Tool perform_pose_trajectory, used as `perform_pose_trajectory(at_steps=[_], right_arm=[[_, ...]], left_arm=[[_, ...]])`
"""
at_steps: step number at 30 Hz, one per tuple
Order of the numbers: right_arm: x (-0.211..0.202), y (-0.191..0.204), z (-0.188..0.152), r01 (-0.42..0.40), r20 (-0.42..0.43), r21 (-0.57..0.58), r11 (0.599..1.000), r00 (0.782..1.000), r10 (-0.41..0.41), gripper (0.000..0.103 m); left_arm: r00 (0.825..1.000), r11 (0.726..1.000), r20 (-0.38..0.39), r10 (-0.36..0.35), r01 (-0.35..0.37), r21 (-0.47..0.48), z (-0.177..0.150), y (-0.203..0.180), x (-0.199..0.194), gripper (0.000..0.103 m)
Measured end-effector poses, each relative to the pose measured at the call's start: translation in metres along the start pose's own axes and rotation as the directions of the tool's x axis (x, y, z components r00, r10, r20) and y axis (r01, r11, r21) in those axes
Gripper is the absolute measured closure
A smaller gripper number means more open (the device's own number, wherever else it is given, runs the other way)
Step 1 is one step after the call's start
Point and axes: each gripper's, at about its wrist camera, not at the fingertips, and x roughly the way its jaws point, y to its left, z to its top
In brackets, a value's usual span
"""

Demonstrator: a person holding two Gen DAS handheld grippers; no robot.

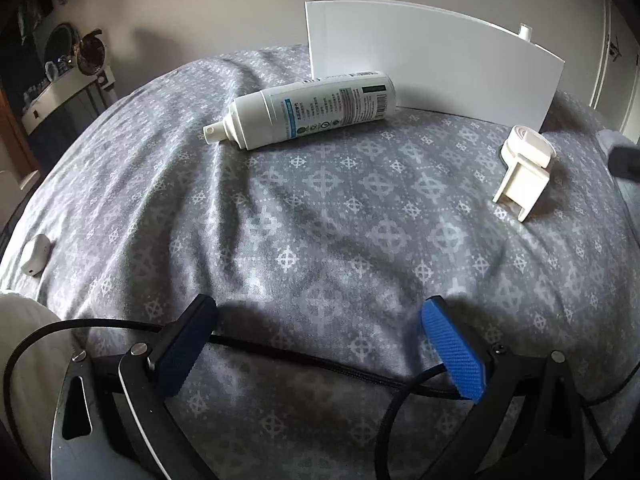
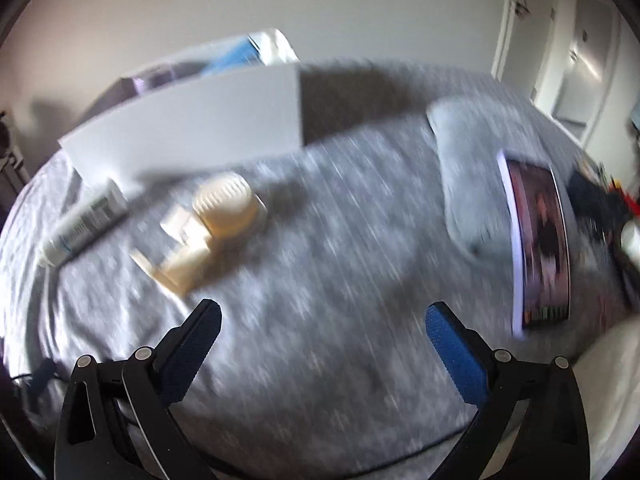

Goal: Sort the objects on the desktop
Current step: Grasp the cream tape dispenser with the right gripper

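Note:
A white spray bottle (image 1: 308, 110) lies on its side on the grey patterned cloth (image 1: 320, 220), in front of a white box (image 1: 432, 56). A white plastic clip holder (image 1: 524, 164) lies to the right. A small white case (image 1: 37, 254) lies at the far left. My left gripper (image 1: 320, 320) is open and empty, well short of the bottle. The right wrist view is blurred: the bottle (image 2: 84, 224), the cream holder (image 2: 212, 220) and the box (image 2: 188, 124) lie ahead to the left. My right gripper (image 2: 324, 320) is open and empty over the cloth.
A black cable (image 1: 320, 364) runs across the cloth under my left gripper. A book with a dark cover (image 2: 536, 240) and a grey folded cloth (image 2: 468, 176) lie at the right. Dark clutter (image 2: 600, 200) sits at the far right edge. A shelf (image 1: 68, 80) stands at the back left.

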Motion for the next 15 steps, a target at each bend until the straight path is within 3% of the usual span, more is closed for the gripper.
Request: perform_pose_trajectory(at_steps=[2,6,9,11,13,14,15], right_arm=[[0.005,0.018,0.019,-0.039,0.008,-0.028,0.999,0.999,0.039,0.000],[0.033,0.061,0.037,-0.082,-0.067,-0.073,0.994,0.995,0.077,0.000],[0.065,0.077,0.040,-0.051,-0.144,-0.065,0.997,0.989,0.041,0.000],[0.088,0.080,0.037,-0.026,-0.230,-0.043,0.999,0.973,0.015,0.000],[0.115,0.083,0.033,-0.030,-0.337,-0.042,0.999,0.941,0.014,0.000],[0.122,0.084,0.032,-0.031,-0.357,-0.059,0.998,0.934,0.008,0.000],[0.121,0.085,0.033,-0.039,-0.332,-0.085,0.996,0.943,0.009,0.000]], left_arm=[[1.000,1.000,0.001,-0.005,0.005,-0.004,-0.002,0.001,0.000,0.000],[1.000,1.000,0.000,-0.004,0.004,-0.004,-0.003,0.002,0.001,0.000],[1.000,1.000,0.003,0.000,0.000,-0.001,-0.005,0.000,0.004,0.000],[1.000,1.000,0.006,0.004,-0.004,0.001,-0.007,-0.001,0.003,0.000],[1.000,1.000,0.007,0.007,-0.007,0.003,-0.007,-0.003,0.002,0.000],[1.000,1.000,0.007,0.009,-0.009,0.005,-0.007,-0.004,0.002,0.000],[1.000,1.000,0.008,0.009,-0.009,0.005,-0.007,-0.004,0.001,0.000]])
